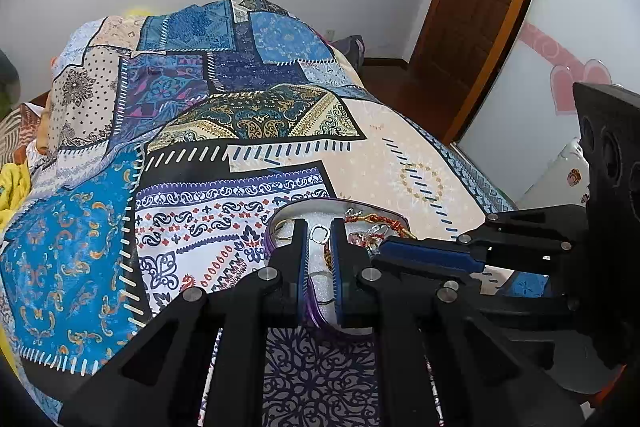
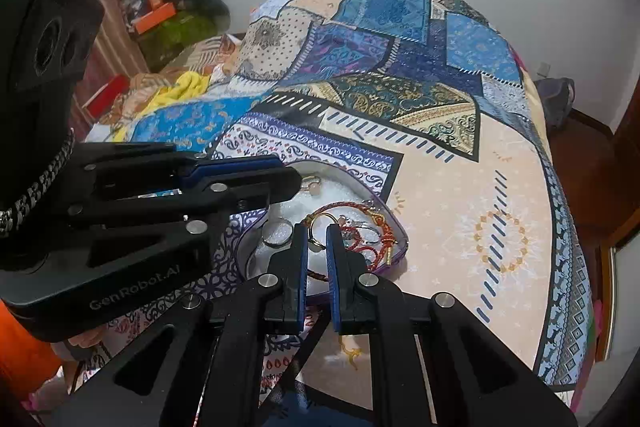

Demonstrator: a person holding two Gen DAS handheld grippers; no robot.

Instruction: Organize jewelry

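Observation:
A clear tray with a purple rim (image 1: 280, 215) (image 2: 397, 225) and white foam lining lies on the patterned quilt. It holds a red braided bracelet (image 1: 374, 217) (image 2: 340, 204), a silver ring (image 2: 277, 233), a small squarish silver ring (image 1: 319, 233) and a thin gold hoop (image 2: 318, 246). My left gripper (image 1: 319, 225) (image 2: 298, 183) hangs shut over the tray's far-left part, the squarish ring showing beyond its tips. My right gripper (image 2: 317, 231) (image 1: 380, 251) is shut low over the bracelet pile. The gold hoop lies in line with its tips; whether it is pinched is unclear.
The patchwork quilt (image 1: 256, 123) (image 2: 460, 227) covers a bed and drops off at its right edge. A brown door (image 1: 472, 7) stands beyond. Yellow cloth (image 2: 188, 83) and orange boxes (image 2: 154, 19) clutter the far left side.

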